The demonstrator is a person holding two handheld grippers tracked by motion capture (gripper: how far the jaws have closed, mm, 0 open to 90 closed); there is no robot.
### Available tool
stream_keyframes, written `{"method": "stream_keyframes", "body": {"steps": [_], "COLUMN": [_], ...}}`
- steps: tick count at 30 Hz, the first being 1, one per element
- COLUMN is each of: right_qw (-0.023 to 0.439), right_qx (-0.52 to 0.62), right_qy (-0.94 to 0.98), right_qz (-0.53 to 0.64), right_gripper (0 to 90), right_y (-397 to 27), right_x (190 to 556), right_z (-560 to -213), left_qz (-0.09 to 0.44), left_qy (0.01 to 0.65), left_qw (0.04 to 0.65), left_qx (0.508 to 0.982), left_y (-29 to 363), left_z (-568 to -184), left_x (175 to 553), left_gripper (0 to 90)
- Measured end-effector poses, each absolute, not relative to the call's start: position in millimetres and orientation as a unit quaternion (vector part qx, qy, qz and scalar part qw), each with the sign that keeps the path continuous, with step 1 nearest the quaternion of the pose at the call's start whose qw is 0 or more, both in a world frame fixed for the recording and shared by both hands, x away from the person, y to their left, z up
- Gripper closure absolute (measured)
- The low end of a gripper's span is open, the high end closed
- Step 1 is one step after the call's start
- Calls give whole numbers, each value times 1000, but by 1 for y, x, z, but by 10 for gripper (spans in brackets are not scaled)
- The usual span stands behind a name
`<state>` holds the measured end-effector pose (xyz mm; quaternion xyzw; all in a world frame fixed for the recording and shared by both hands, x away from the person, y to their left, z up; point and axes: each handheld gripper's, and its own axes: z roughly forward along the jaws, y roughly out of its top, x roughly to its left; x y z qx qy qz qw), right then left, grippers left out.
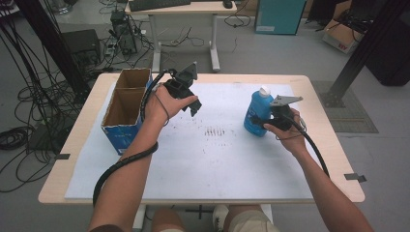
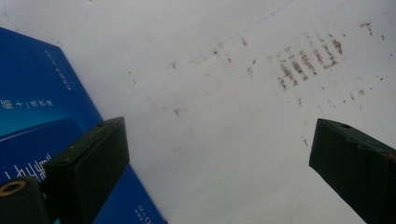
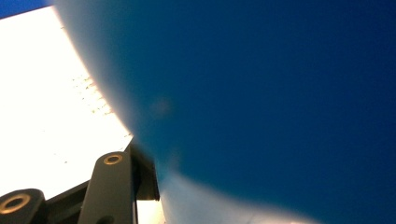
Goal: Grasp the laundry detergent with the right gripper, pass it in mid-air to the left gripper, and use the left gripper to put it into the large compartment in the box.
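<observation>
Right gripper (image 1: 265, 121) clamped on the blue bottle (image 1: 256, 114), left gripper (image 1: 192, 104) hanging open and empty

Nearest in, the person's forearms come up from the bottom edge; the right jaws are squeezed onto the lower body of the bottle, which stands upright on the white mat (image 1: 217, 159) with its white cap (image 1: 263, 91) above the jaws. Left jaws stand wide with nothing between them, the cardboard box (image 1: 126, 104) just off to their side. Looks risky though: the grip sits low on a rounded, probably slick body, so lifting could let it swivel or slide out between the jaws, and the compartment looks narrow enough for the bottle's base to catch its rim.
</observation>
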<state>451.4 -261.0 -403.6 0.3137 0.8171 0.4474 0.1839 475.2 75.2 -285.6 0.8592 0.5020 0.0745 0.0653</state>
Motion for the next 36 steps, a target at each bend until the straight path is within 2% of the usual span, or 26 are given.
{"method": "stream_keyframes", "body": {"steps": [36], "right_qw": [184], "right_qx": [313], "right_qy": [817], "right_qz": [448], "right_gripper": [443], "right_y": [-261], "right_x": [451], "right_z": [-404], "left_qz": [76], "left_qy": [500], "left_qw": [62], "left_qx": [860], "left_y": [76], "left_z": [-287], "left_x": [478], "left_gripper": [53]}}
